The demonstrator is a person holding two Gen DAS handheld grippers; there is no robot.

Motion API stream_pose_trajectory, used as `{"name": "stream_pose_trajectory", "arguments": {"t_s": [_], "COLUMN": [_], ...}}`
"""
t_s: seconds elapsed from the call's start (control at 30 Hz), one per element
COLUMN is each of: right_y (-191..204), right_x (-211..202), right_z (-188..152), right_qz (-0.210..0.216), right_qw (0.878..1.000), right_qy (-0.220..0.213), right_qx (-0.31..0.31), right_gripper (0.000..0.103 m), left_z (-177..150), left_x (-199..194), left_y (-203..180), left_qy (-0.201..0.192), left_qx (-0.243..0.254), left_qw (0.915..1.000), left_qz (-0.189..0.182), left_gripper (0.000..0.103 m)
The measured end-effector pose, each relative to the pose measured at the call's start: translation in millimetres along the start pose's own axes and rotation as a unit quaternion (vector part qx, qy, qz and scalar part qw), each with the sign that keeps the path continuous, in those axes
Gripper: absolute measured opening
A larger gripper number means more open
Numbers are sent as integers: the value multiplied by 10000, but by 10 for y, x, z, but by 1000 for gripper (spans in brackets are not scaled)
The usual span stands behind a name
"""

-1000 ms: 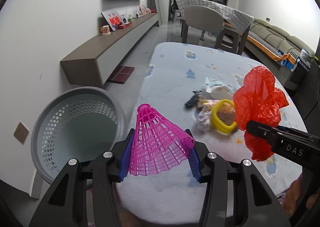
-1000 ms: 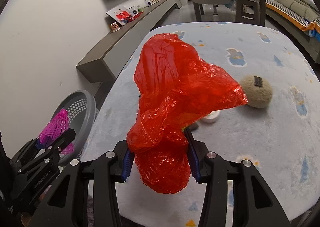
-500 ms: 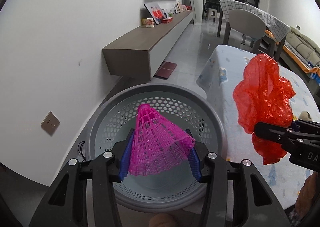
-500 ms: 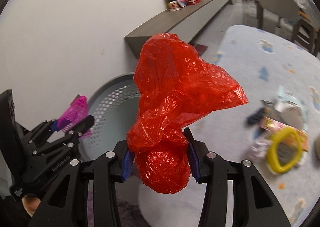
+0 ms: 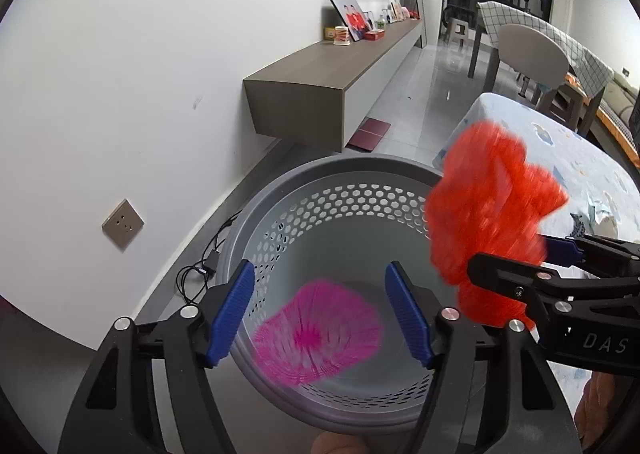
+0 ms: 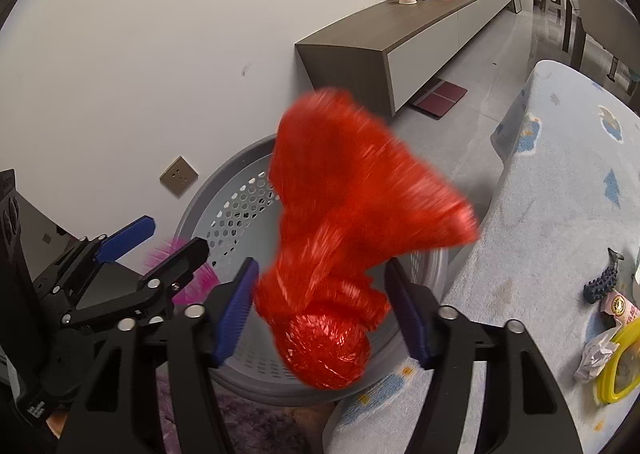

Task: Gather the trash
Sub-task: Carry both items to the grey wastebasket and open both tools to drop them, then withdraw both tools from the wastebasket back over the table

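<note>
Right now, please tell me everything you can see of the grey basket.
The grey basket is round, looks like plastic, with a smooth broad rim and walls pierced by small hexagonal holes. It stands upright on the floor between the white wall and the patterned table. Its mouth is open. A blurred pink shuttlecock is inside it, below the open left gripper. A blurred red plastic bag is above its rim, between the right gripper's opened jaws.

Grey basket (image 5: 276,197), hexagon-perforated wall. Magenta mesh shuttlecock (image 5: 316,332). Red crinkled plastic bag (image 6: 352,230). Pale blue counter cover (image 6: 560,189), scattered blue motifs. Blue tool pads (image 5: 234,314).
</note>
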State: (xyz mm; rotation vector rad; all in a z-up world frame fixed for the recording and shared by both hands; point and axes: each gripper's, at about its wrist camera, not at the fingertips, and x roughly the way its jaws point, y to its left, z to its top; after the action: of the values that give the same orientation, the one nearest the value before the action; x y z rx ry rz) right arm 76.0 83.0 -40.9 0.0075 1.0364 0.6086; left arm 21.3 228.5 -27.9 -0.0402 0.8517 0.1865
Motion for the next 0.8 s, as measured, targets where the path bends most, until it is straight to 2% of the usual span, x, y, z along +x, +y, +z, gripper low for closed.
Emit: {"name": "stream_pose_trajectory", "arguments": {"t_s": [0.07,0.63,0.8], "right_y": [-1,48,-9], "right_x": [-20,-73,-132], "right_z": [-18,-94,-152], "right_qz": [-23,-185,-261], "right_qw": [10000,9997,9994], "right_qy": [-35,-170,-214], "right_qx": [-9,4,78], "right_gripper": [68,68,68], "left_z": [1,-3,12], "left_x": [7,-6,-53], "left_y": [34,66,52], "left_qy": [10,-57,-161], "left_qx": [-54,-122,-159], "left_qw": [10000,9997,9997], "left_qz": [24,213,135], "left_gripper": [74,81,88]}}
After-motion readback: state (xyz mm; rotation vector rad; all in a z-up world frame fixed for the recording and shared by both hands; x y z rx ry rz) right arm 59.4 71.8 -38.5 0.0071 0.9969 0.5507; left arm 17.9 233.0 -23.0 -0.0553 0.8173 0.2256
